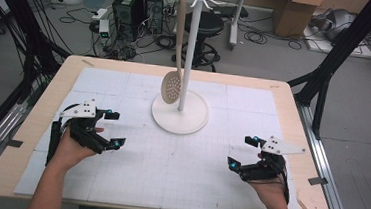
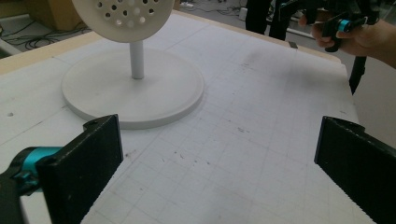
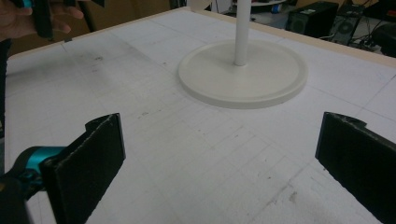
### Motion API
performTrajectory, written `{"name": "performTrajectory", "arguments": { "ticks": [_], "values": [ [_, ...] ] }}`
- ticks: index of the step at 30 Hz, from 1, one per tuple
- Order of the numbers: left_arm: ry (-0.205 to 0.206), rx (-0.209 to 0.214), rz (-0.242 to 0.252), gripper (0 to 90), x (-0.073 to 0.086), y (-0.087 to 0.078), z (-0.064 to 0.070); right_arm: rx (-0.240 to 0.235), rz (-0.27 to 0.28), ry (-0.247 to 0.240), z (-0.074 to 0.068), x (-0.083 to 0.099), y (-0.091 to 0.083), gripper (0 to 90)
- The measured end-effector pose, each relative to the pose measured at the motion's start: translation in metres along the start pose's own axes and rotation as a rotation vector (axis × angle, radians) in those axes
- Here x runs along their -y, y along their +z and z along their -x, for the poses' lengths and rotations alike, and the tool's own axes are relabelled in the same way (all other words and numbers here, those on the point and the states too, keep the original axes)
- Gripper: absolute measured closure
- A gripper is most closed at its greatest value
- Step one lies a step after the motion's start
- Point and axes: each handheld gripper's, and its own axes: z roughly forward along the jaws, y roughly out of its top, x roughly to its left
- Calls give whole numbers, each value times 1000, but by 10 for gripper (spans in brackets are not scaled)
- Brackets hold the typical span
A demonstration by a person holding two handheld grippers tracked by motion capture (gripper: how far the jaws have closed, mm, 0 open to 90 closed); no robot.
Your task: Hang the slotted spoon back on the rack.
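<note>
A white utensil stand [image 1: 189, 59] with a round base [image 1: 180, 115] rises at the middle back of the white mat. From one of its top hooks hangs a cream slotted spoon [image 1: 175, 68], its perforated head [image 2: 123, 16] just above the base [image 2: 133, 88]. My left gripper [image 1: 114, 128] rests low at the mat's left, open, with nothing between its jaws [image 2: 219, 163]. My right gripper [image 1: 240, 151] sits at the mat's right, also open and empty [image 3: 219, 163]. The stand's pole and base [image 3: 243, 72] lie ahead of it.
The white gridded mat [image 1: 168, 173] covers a wooden table [image 1: 293, 108]. Black frame legs [image 1: 326, 70] stand at the table's right and left. Computer towers [image 1: 136, 8], a stool and cables are on the floor behind.
</note>
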Motion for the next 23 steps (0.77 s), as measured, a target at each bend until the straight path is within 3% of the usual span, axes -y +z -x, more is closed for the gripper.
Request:
{"name": "performTrajectory", "arguments": {
  "ticks": [23],
  "values": [
    [-2,-13,-59,16,7,9,-2,-5,-6,3,2,1,4,2]
  ]
}}
